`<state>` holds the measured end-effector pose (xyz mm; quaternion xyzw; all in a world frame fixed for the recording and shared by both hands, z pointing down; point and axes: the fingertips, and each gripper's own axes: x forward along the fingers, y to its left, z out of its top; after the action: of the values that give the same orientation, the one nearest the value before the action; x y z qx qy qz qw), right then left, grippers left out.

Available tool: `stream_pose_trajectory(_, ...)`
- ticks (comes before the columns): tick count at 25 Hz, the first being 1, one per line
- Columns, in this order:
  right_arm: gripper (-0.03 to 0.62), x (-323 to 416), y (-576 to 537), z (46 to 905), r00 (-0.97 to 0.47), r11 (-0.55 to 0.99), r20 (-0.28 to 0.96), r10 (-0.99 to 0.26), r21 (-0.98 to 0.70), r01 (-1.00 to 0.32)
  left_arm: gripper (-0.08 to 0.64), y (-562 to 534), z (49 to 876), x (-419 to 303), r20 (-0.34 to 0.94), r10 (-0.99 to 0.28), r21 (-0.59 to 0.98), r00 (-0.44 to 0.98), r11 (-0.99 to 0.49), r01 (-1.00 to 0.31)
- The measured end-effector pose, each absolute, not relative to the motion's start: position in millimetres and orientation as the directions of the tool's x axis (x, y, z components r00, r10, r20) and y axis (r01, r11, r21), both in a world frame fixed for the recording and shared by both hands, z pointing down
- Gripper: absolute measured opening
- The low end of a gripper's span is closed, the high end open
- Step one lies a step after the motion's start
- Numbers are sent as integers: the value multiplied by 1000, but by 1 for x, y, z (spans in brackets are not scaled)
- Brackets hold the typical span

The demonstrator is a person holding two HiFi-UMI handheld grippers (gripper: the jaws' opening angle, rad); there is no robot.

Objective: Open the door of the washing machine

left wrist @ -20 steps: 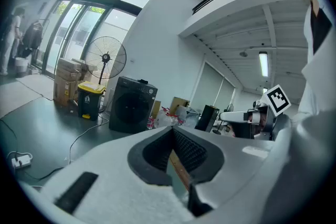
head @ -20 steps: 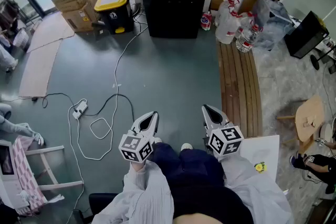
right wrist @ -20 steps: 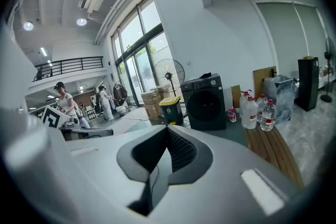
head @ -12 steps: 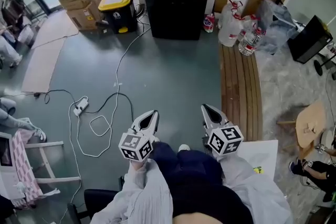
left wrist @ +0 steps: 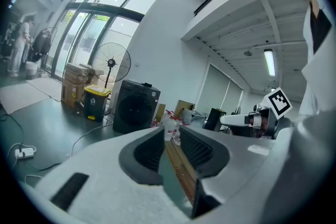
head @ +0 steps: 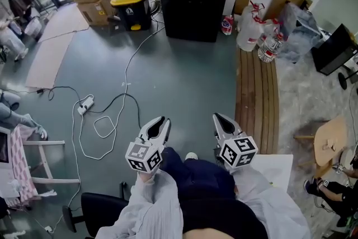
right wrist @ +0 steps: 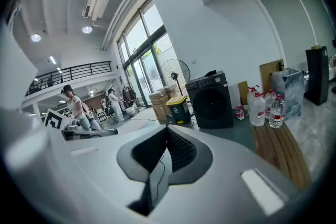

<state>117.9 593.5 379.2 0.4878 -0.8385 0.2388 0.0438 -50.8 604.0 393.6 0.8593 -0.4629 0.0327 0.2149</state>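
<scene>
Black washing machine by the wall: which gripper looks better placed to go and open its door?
Left, only marginally. Both the left gripper and right gripper hang similarly far from the black washing machine, but the left's jaws stand slightly apart; the right's tips meet.

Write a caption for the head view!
Left tongs and right tongs hover far from the closed black washing machine.

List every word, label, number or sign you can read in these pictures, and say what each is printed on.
No text can be read anywhere.
Print on the washing machine panel: too small.
White sign on the yellow-lidded bin: blurred.
Labels on the plastic bottles: too small.
The cubes on the left gripper and right gripper: black-and-white square markers, no letters.
</scene>
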Motion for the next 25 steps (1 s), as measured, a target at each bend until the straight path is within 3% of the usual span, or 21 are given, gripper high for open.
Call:
stream_pose_trajectory(2, 11, 121, 596, 382, -522, 404, 310, -795, -371, -836, 171, 610, 398, -47, 269, -776, 361, 571, -469, -806)
stream_pose_trajectory(7, 11, 122, 591, 378, -534, 414, 304, -789, -380, -827, 263, 608, 395, -51, 275, -795, 353, 541, -440, -825)
stream_pose_trajectory(16, 11, 118, 549, 385, -534, 408, 297, -792, -393, -824, 272, 567, 401, -53, 289, -793, 341, 537, -439, -831)
stream_pose_trajectory(25, 11, 109, 436, 377, -504, 389, 297, -811, -370, -843, 272, 448, 387, -70, 261, -801, 329, 539, -452, -830)
